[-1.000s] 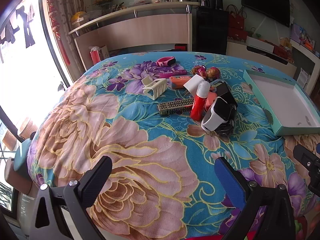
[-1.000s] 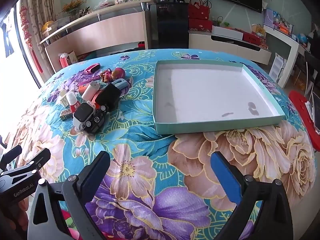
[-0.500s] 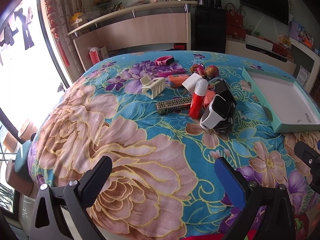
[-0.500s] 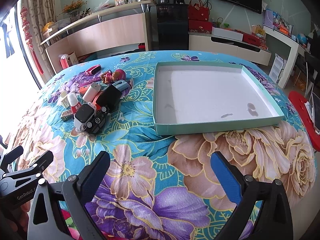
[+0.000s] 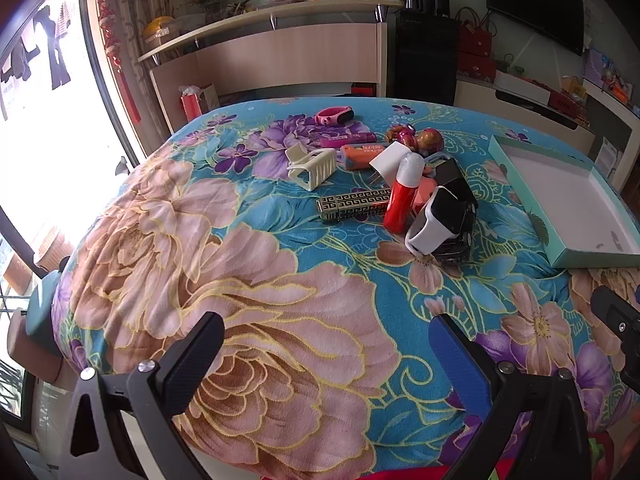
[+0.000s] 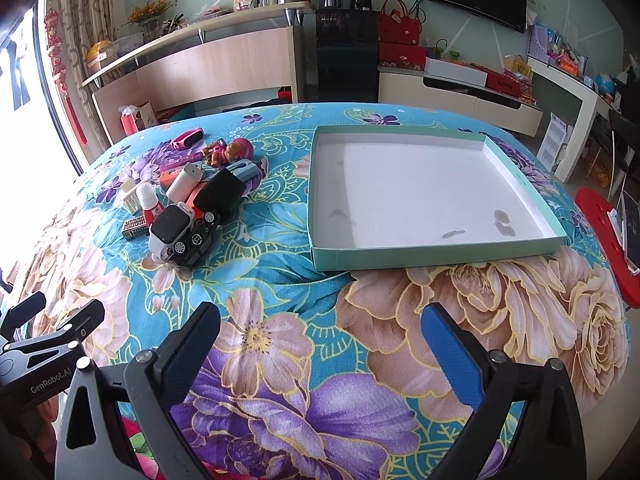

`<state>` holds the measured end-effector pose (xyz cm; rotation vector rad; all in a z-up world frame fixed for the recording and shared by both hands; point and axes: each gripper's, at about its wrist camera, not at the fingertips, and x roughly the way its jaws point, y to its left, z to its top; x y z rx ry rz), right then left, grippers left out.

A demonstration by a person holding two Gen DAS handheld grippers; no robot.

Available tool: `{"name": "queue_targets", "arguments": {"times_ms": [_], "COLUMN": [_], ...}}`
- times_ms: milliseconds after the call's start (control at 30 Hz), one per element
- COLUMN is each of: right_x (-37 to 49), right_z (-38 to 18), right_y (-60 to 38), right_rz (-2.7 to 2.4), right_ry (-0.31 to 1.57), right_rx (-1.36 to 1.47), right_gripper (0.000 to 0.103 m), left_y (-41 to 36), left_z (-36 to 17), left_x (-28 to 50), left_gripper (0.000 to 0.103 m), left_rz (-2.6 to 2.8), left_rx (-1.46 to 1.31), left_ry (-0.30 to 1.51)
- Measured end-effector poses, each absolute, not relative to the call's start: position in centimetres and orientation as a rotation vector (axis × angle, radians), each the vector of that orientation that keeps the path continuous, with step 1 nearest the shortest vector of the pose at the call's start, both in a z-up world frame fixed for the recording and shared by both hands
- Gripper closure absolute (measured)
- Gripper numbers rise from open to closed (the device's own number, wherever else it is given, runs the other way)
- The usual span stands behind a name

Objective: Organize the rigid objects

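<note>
We hold both grippers low at the near edge of a table draped in a floral cloth (image 5: 248, 288). Our left gripper (image 5: 326, 344) has its jaws wide apart with nothing between them, hovering over a big pink printed flower. Our right gripper (image 6: 320, 334) is spread just as wide and also grips nothing, over the purple and pink blooms in front of the tray.

The rigid objects lie in a loose pile toward the middle of the cloth, left of the tray. Nearest us, a white-cased smartwatch (image 5: 434, 222) leans on a black toy car (image 6: 196, 240). Just beside them a red bottle with a white cap (image 5: 402, 196) stands upright, touching a gold-and-black patterned case (image 5: 354, 205) lying flat. Behind these sit a white plug adapter (image 5: 387, 162), an orange tube (image 5: 358, 154), a cream hair claw (image 5: 312, 166), a red-and-gold figurine (image 5: 418, 140) and, furthest off, a pink band (image 5: 334, 116).

The shallow teal tray (image 6: 436, 256) with a white floor sits apart from the pile, holding only a few dark smudges.
</note>
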<state>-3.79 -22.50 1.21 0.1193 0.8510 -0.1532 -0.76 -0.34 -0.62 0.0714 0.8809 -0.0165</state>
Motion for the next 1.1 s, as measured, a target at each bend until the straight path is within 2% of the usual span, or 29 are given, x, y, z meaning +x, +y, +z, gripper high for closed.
{"name": "queue_targets", "arguments": {"times_ms": [1100], "right_x": [-3.82], "right_z": [1.17], "right_y": [-22.45], "right_rz": [-0.156], "right_ry": [0.852], "right_rx": [0.119], "right_gripper": [0.003], "left_y": [-0.34], "left_z": [-0.83], "left_x": [-0.85], "left_gripper": [0.0], "left_rz": [-0.014], "left_rx": [0.075], "left_ry": [0.892]}}
